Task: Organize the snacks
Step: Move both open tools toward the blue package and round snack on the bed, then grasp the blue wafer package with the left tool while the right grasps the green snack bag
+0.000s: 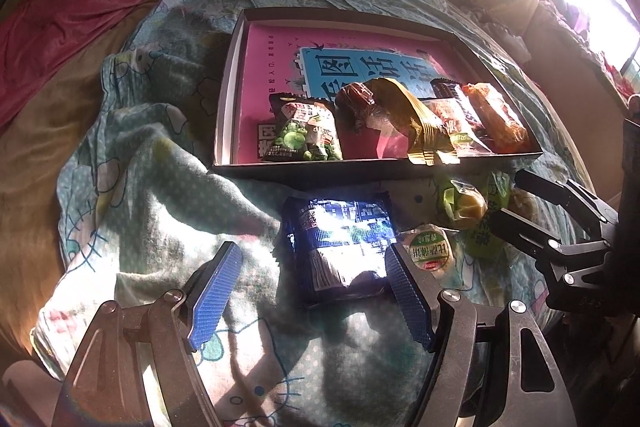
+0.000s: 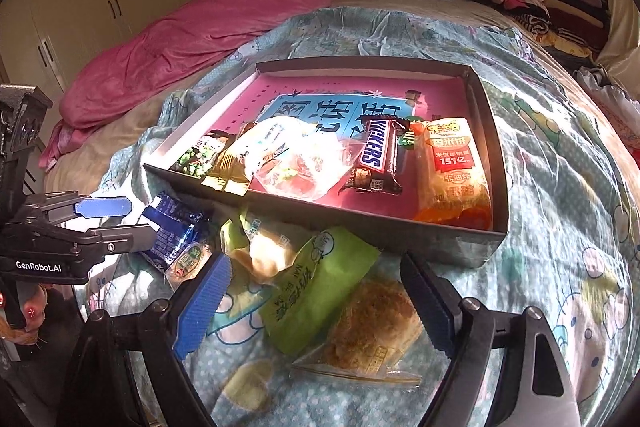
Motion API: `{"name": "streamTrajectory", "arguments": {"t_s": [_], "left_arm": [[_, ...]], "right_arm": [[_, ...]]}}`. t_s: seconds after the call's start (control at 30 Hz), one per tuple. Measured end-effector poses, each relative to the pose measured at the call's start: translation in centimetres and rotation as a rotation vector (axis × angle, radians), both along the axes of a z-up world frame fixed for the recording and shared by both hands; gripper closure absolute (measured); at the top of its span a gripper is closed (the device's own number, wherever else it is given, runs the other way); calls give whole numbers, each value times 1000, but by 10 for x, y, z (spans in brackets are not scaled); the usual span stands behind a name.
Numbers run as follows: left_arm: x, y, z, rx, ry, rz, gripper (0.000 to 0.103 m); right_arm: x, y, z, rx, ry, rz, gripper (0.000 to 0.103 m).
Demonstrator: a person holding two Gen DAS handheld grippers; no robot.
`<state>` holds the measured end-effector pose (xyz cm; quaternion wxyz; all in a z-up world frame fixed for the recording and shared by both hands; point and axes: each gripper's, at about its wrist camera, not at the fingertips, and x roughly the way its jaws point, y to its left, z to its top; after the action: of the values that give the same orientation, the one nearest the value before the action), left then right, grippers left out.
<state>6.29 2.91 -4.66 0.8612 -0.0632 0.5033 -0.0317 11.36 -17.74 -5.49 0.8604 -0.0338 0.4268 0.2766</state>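
Left wrist view first: the left gripper [image 1: 310,291] hangs over the bedspread [image 1: 160,187] with its blue fingers [image 1: 214,291] spread wide and nothing clamped. A dark blue snack packet [image 1: 340,247] lies flat between them, nearer the right finger, and neither pad seems to press on it. Just beyond the right fingertip sits a small round green-labelled snack [image 1: 430,251].

Right wrist view shows the right gripper [image 2: 316,303] also with its fingers apart and empty. Between them lie a long green packet [image 2: 316,287] and, closer to the right finger, a clear-wrapped golden pastry [image 2: 376,335]; a yellowish wrapped bun [image 2: 260,247] rests just ahead of the left fingertip.

Past both sets of fingertips stands the shallow dark box [image 2: 486,235] with its pink printed floor. Already inside, ranged along its near wall, are a green pea packet [image 1: 306,131], a gold-striped wrapper [image 1: 424,131], a clear bag with red contents [image 2: 300,163], a Snickers bar [image 2: 376,155] and an orange rice-cracker pack [image 2: 456,171].

So the job looks about half done — five snacks boxed, roughly five loose on the bedspread in front of the box. Much of the box floor behind the row is free, so room is no worry. Each gripper appears lined up for a pick — blue packet on the left, green packet or pastry on the right.
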Motion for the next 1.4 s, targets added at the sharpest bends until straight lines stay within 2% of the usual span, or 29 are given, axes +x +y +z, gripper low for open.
{"name": "streamTrajectory", "arguments": {"t_s": [0.43, 0.7, 0.77, 1.13, 1.4], "left_arm": [[4, -5, -9, -8, 16, -11, 27], [7, -10, -11, -15, 23, -19, 27], [8, -12, -12, -20, 25, -23, 27], [13, -18, -18, -10, 43, -13, 27], [24, -15, -21, -40, 70, 27, 29]], "right_arm": [[3, 31, -10, -26, -3, 87, 17], [5, 36, -13, 9, 15, 115, 32], [5, 38, -13, 19, 22, 133, 42], [2, 48, -14, 11, 26, 178, 68], [1, 41, -5, 23, 9, 158, 68]]}}
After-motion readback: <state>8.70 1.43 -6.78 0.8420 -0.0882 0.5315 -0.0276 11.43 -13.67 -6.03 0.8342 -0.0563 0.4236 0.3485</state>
